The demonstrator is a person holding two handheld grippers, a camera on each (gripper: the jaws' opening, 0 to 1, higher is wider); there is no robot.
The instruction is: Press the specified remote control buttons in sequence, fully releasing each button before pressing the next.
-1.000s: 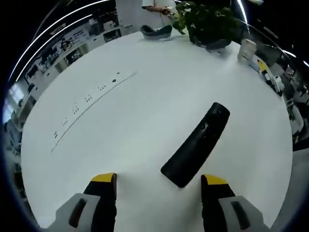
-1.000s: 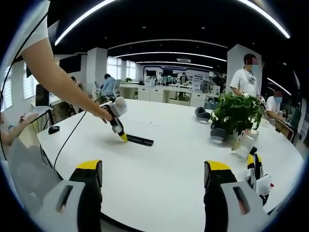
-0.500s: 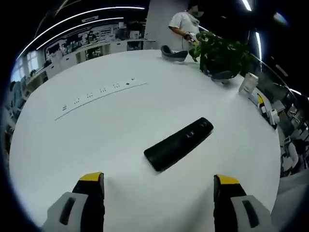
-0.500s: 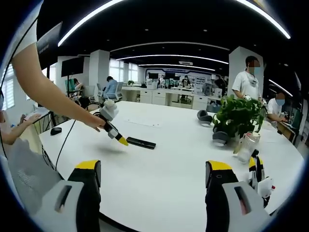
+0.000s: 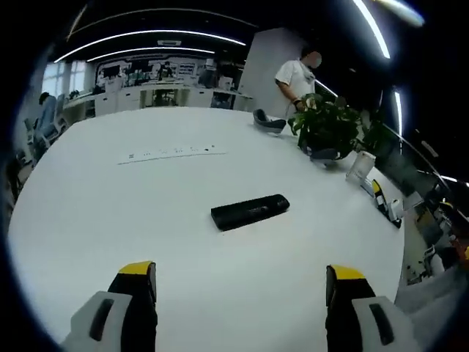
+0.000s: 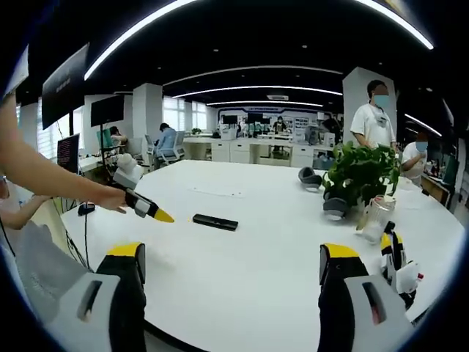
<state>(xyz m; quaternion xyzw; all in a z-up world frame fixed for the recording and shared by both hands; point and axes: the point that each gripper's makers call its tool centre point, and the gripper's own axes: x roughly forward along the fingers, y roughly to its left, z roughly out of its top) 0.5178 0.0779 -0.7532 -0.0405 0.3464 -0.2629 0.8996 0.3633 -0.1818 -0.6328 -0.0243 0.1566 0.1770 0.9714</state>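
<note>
A black remote control (image 5: pixel 250 212) lies flat on the white round table (image 5: pixel 146 220), ahead of my left gripper (image 5: pixel 238 282), whose yellow-tipped jaws stand wide apart with nothing between them. In the right gripper view the remote (image 6: pixel 215 221) lies far off in the table's middle. My left gripper (image 6: pixel 150 211) shows there too, held by a person's hand, its yellow tip to the left of the remote and apart from it. My right gripper (image 6: pixel 233 257) hangs open over the table's near edge.
A potted plant (image 6: pixel 359 174) stands at the table's right with a clear bottle (image 6: pixel 375 217) beside it. Spray bottles (image 6: pixel 397 265) sit near the right edge. A grey headset (image 6: pixel 308 176) lies at the far side. People stand behind the plant.
My left gripper has drawn back and away from the remote, which now lies farther ahead. The right gripper has barely moved.
</note>
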